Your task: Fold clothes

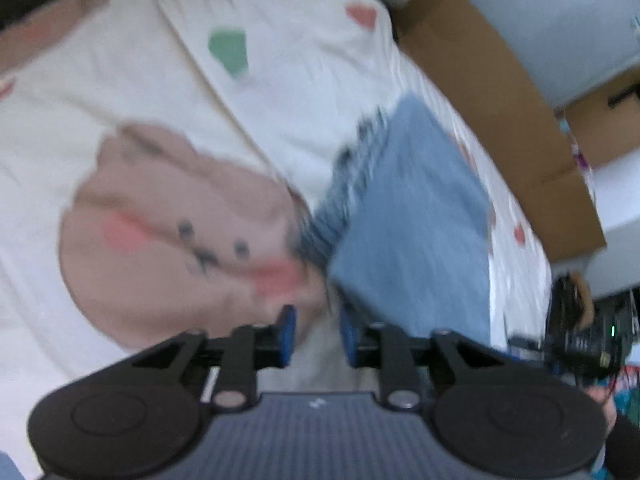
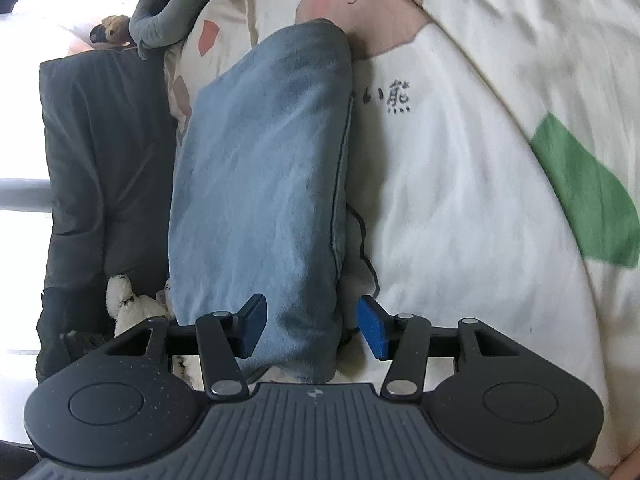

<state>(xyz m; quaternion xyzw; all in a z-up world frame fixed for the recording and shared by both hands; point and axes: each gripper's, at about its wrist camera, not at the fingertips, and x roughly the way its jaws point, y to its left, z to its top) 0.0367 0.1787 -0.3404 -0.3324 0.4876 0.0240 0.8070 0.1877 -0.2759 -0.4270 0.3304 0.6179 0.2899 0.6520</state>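
One folded blue garment is seen lying on the bear-print sheet. The right gripper is spread wide around its near end; the left gripper is held narrowly apart, empty.

L wrist cam sits behind the left gripper, looking fwd along its blue-padded fingers, tilted down at a cream bedsheet with pink bear prints; close, pic motion-blurred. The folded light-blue fleece garment lies just ahead and to the right; brown cardboard boxes along the far-right edge.

R wrist cam sits behind the right gripper, facing along the garment's length from very near, garment running away up the frame, a dark grey cushion at left.

Both views share the garment, the sheet and its bear print.
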